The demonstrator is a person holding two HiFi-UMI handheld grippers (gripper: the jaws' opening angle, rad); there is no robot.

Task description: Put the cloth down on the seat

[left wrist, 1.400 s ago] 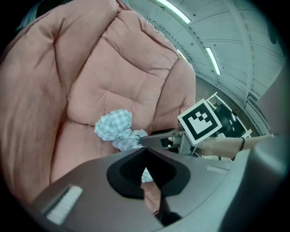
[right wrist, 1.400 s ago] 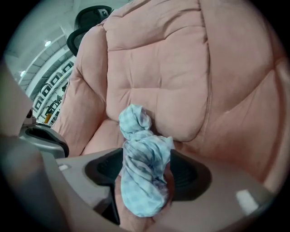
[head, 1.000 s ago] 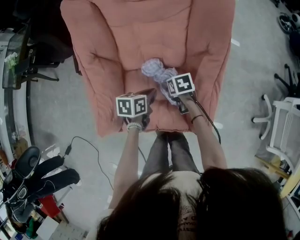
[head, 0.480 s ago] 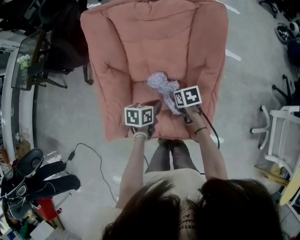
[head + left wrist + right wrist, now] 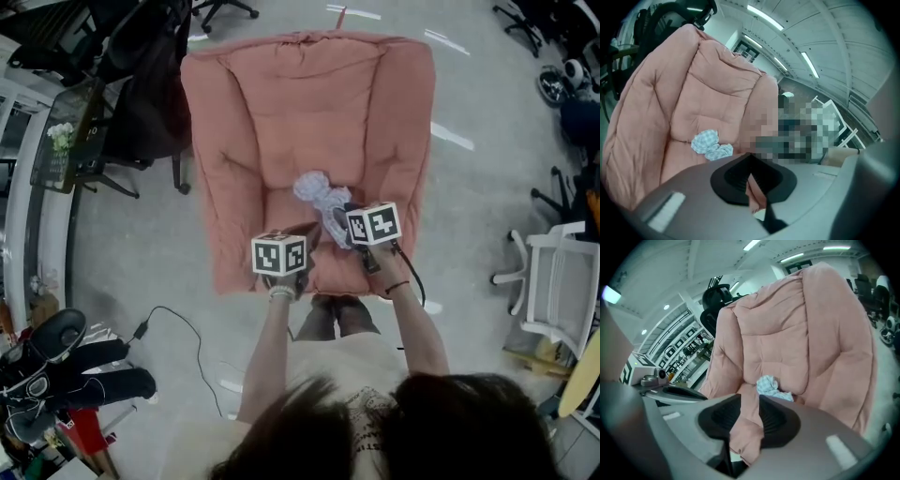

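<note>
The checked light-blue cloth [image 5: 322, 198] lies crumpled on the seat of the pink padded chair [image 5: 309, 103], near the fold of the backrest. It is also in the left gripper view, cloth [image 5: 711, 145], and in the right gripper view, cloth [image 5: 771, 386]. Both grippers hang above the seat's front edge, apart from the cloth. My left gripper [image 5: 303, 233] has its tips together with nothing in them [image 5: 750, 159]. My right gripper [image 5: 345, 214] shows a gap between its pads with only the pink seat behind [image 5: 750, 401]. Its jaws have just been closing on nothing.
A black office chair [image 5: 141, 84] and a glass-topped desk [image 5: 56, 141] stand left of the pink chair. A white chair [image 5: 553, 281] stands at the right. A cable [image 5: 178, 309] runs over the floor, and black gear [image 5: 66, 361] lies at the lower left.
Both grippers have risen away from the seat, side by side. The cloth stays where it lay. The whole chair now looks smaller and farther below.
</note>
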